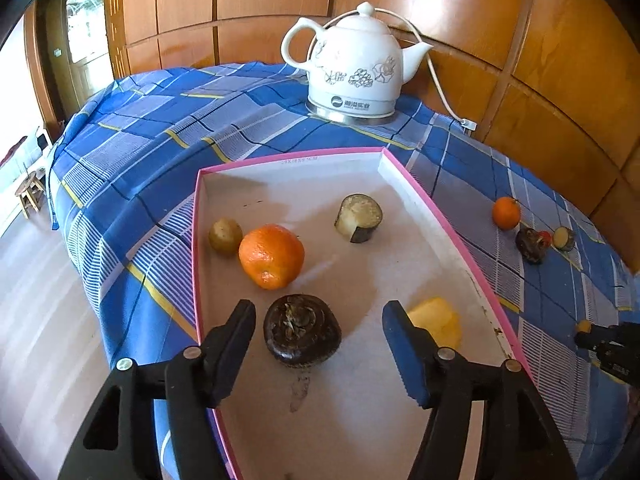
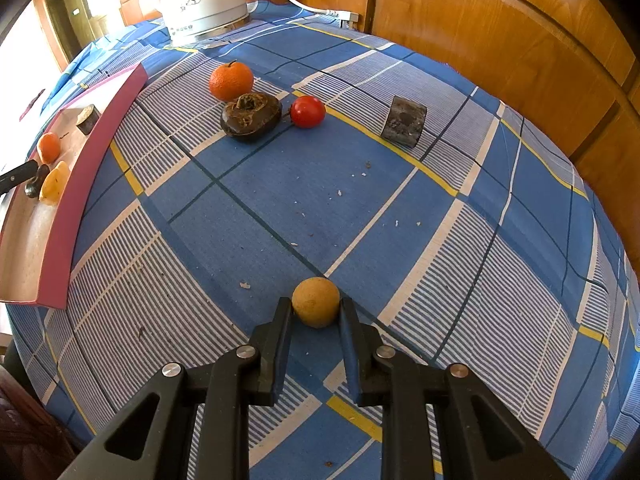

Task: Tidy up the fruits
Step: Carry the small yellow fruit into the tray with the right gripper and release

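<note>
Right gripper [image 2: 316,312] is low over the blue checked cloth on the tabletop [image 2: 400,200], jaws clenched on a small round tan fruit [image 2: 315,302], one finger touching each side. Up at twelve o'clock from it sit a stemmed orange mandarin [image 2: 231,80], a dark brown wrinkled fruit [image 2: 251,117] touching it, a shiny red cherry tomato [image 2: 307,111] just beside, and a dark cut cylinder chunk [image 2: 404,121] apart at one o'clock.

Over to the left gripper [image 1: 319,326]: jaws released, spread wide above the pink-rimmed shallow cardboard box [image 1: 448,220]. Between the fingers rests a dark brown squat fruit [image 1: 302,332], untouched. A pale yellow piece [image 1: 438,322] peeks behind the right finger. A large orange [image 1: 271,256] lies at eleven o'clock, a small brownish-yellow round fruit [image 1: 225,235] touching it, a cut dark-skinned chunk [image 1: 359,218] at twelve. A white ceramic electric kettle [image 1: 356,68] stands beyond the box.
</note>
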Tool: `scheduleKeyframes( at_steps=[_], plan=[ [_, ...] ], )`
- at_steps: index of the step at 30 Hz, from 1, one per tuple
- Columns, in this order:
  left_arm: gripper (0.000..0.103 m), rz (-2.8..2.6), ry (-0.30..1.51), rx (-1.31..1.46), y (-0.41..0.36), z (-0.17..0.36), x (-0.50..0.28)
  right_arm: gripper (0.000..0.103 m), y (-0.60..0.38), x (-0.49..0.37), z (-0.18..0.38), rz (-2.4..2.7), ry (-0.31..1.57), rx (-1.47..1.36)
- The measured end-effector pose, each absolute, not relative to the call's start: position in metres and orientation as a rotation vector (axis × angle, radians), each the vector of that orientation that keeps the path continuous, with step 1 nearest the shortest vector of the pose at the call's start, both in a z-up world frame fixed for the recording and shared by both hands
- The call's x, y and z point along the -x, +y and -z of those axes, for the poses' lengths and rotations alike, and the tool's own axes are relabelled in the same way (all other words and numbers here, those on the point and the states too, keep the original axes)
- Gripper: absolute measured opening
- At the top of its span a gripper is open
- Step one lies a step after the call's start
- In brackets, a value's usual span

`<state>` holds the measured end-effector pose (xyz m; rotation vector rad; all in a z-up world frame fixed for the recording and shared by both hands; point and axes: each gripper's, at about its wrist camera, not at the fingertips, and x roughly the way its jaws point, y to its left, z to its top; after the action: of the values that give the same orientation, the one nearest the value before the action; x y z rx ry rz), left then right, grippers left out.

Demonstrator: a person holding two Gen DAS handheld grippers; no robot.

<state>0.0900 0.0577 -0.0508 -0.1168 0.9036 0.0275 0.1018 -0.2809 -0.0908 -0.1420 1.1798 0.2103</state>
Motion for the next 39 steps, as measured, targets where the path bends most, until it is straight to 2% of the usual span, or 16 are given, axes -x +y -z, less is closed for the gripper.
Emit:
scheduleKeyframes(
  at_steps=[3, 8, 12, 16, 24, 39],
  plan=[
    [0.068, -0.024, 0.886, 0.102, 0.053, 0.048, -0.086, 0.023, -0.280, -0.101, 0.091, -0.207, 1.178, 0.148],
    [0.078, -0.023, 0.840, 0.066, 0.043, 0.039, -0.079, 0.023, -0.279, -0.101, 0.091, -0.203, 1.175, 0.154],
    [0.092, -0.026, 0.787, 0.032, 0.037, 0.032, -0.073, 0.023, -0.279, -0.101, 0.091, -0.203, 1.175, 0.154],
    [0.101, -0.025, 0.750, 0.013, 0.032, 0.025, -0.069, 0.023, -0.280, -0.101, 0.091, -0.202, 1.175, 0.152],
    [0.103, -0.029, 0.715, 0.064, 0.032, 0.016, -0.066, 0.023, -0.280, -0.101, 0.091, -0.199, 1.174, 0.151],
    [0.103, -0.109, 0.562, -0.062, 0.046, 0.002, -0.050, 0.023, -0.280, -0.101, 0.090, -0.192, 1.170, 0.160]
  ],
)
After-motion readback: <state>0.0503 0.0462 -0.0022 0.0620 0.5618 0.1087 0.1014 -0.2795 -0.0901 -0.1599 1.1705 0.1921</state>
